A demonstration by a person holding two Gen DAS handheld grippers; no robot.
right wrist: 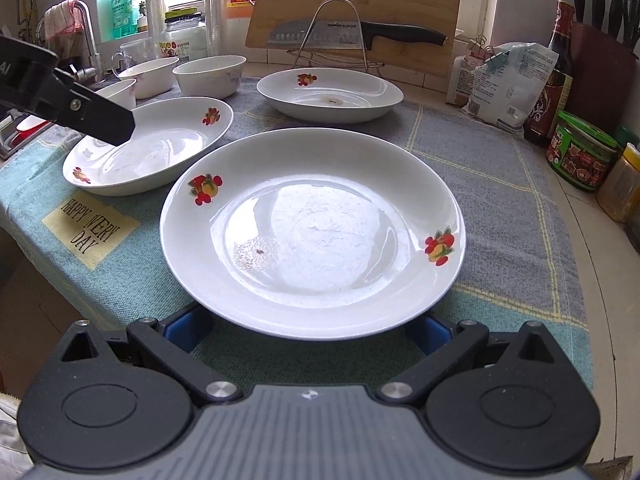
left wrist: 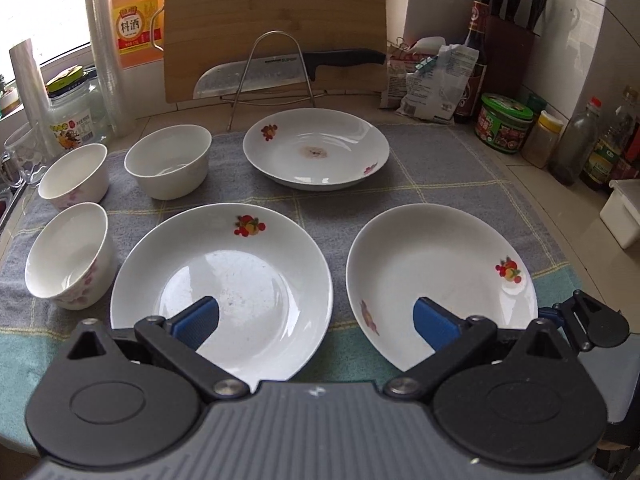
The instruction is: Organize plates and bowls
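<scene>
Three white plates with fruit prints lie on a grey-green towel [left wrist: 460,160]. My left gripper [left wrist: 316,322] hangs open over the near edges of the left plate [left wrist: 240,280] and the right plate [left wrist: 440,264], holding nothing. The third plate [left wrist: 316,152] lies further back. Three white bowls [left wrist: 168,160] [left wrist: 74,176] [left wrist: 68,256] stand upright at the left. In the right wrist view, my right gripper [right wrist: 310,328] is open wide at the near rim of the right plate [right wrist: 312,232], which hides its fingertips. The left gripper's body [right wrist: 80,112] hovers over the left plate [right wrist: 152,148].
A bamboo chopping board [left wrist: 276,20] and a knife [left wrist: 288,70] on a wire rack stand behind the towel. Bags, sauce bottles, jars [left wrist: 504,124], a knife block [left wrist: 510,40] and a white box [left wrist: 622,216] crowd the right side. Stacked plastic cups [left wrist: 106,52] and a tap [right wrist: 86,32] are at the left.
</scene>
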